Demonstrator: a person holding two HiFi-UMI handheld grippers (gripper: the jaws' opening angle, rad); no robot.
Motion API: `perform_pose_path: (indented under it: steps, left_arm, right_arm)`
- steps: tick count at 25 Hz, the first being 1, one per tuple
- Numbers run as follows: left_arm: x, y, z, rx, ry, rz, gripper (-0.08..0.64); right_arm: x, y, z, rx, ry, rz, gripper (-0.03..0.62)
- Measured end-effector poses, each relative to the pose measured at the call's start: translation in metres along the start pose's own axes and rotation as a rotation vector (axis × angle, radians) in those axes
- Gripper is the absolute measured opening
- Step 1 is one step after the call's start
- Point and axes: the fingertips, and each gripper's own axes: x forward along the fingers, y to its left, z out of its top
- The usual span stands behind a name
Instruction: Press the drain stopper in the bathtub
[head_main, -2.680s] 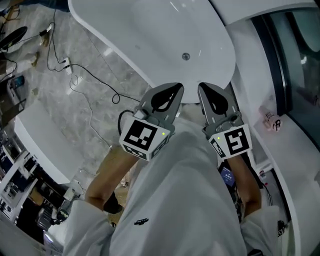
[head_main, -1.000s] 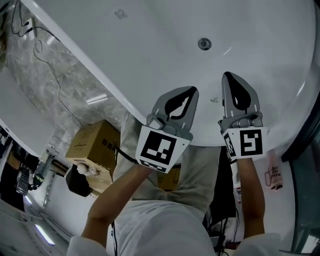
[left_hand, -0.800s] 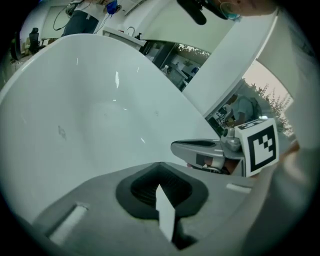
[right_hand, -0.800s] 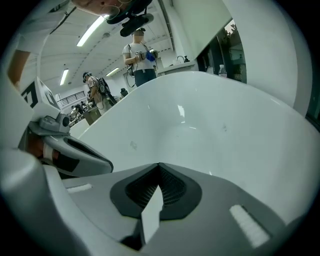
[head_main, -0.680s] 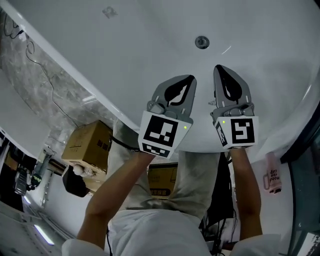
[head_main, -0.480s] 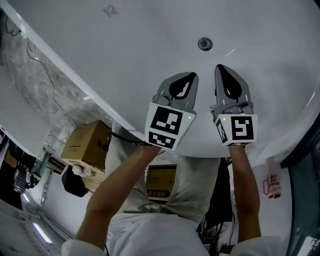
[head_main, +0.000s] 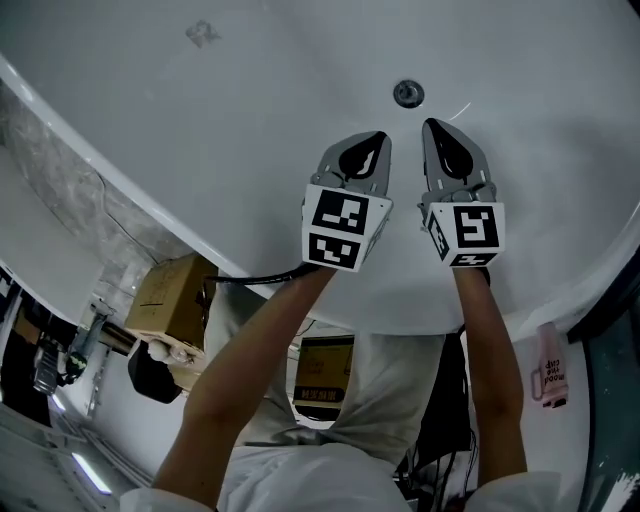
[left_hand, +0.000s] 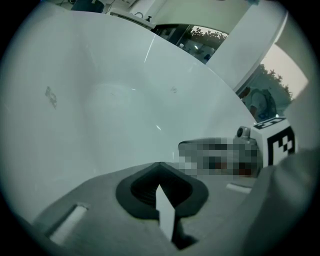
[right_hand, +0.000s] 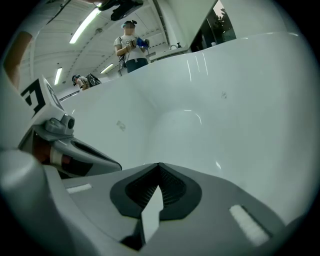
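I am holding my left gripper (head_main: 372, 138) and right gripper (head_main: 434, 127) side by side inside the tub (head_main: 250, 120), both jaws clenched on nothing. The stopper (head_main: 407, 94) is sitting just beyond their tips.

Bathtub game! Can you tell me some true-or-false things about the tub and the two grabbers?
1. The left gripper and the right gripper both have their jaws together and hold nothing. True.
2. The right gripper is pressing on the drain stopper. False: in the head view its tip stops short of the stopper.
3. The bathtub is full of water. False: no water shows, only its bare white inside.
4. A cardboard box sits outside the tub. True.
5. The left gripper's tip is closer to the stopper than the right's. False: the right tip is nearer in the head view.
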Motion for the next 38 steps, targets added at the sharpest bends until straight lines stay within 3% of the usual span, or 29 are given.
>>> perform_pose_path:
  steps: [7, 13, 21, 38]
  left_arm:
    - [0.033, 0.002, -0.019, 0.054, 0.066, -0.044, -0.003]
    - [0.062, 0.015, -0.032, 0.025, 0.091, -0.023, -0.003]
    - [0.098, 0.032, -0.051, 0.066, 0.144, -0.006, -0.003]
    - [0.133, 0.062, -0.080, 0.070, 0.213, 0.015, -0.003]
  right_arm:
    - [0.035, -0.011, -0.041, 0.032, 0.090, 0.001, 0.003]
    - [0.059, -0.019, -0.069, 0.036, 0.157, 0.002, 0.003]
    - [0.091, -0.034, -0.102, 0.058, 0.229, -0.024, 0.003]
    - [0.138, -0.063, -0.168, 0.078, 0.429, -0.051, -0.006]
